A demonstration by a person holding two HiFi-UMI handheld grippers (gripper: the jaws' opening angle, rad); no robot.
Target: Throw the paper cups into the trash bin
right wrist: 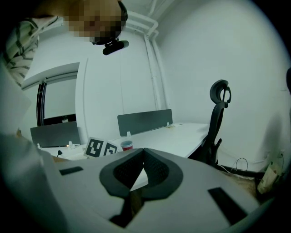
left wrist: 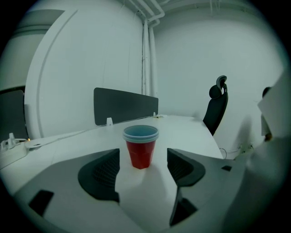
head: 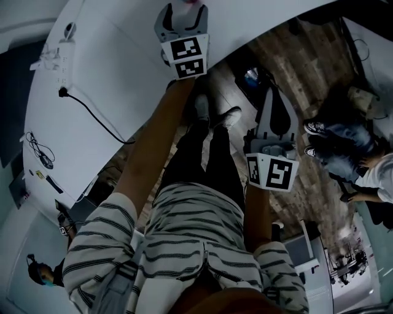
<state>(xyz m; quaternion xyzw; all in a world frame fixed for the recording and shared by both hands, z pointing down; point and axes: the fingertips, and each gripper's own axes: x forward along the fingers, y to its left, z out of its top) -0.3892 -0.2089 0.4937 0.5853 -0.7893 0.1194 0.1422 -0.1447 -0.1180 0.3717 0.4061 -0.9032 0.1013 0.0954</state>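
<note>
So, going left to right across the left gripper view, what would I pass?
left finger → red paper cup → right finger → black office chair

The red cup (head: pixel 195 2) is cut off by the head view's top edge, beyond the left gripper (head: pixel 182 18).

Striped shirt (head: pixel 184 239), black trousers (head: pixel 202 159) (grey shoes (head: pixel 227 116))
</note>
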